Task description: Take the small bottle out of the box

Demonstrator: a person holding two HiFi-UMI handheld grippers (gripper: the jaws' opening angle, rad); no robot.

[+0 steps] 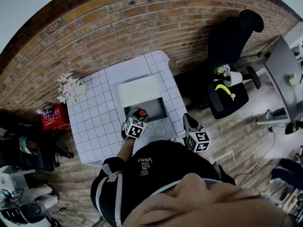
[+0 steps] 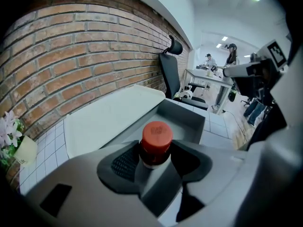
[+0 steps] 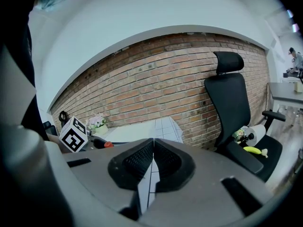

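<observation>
The small bottle (image 2: 155, 144), dark with a red cap, stands upright between the pads of my left gripper (image 2: 155, 159), which press on both its sides. In the head view the bottle (image 1: 141, 112) and left gripper (image 1: 140, 116) are at the near edge of the open grey box (image 1: 156, 109), whose white lid (image 1: 138, 91) lies folded back behind it. My right gripper (image 3: 153, 143) is shut with nothing in it, off the table's right near corner (image 1: 190, 124). From its view the red cap (image 3: 108, 144) shows beside the left gripper's marker cube (image 3: 73, 134).
The box sits on a white grid-patterned table (image 1: 94, 122) against a brick wall. A flower pot (image 1: 70, 88) stands at the table's far left, with a red crate (image 1: 55, 117) on the floor beside it. A black office chair (image 1: 229, 79) with a banana stands to the right.
</observation>
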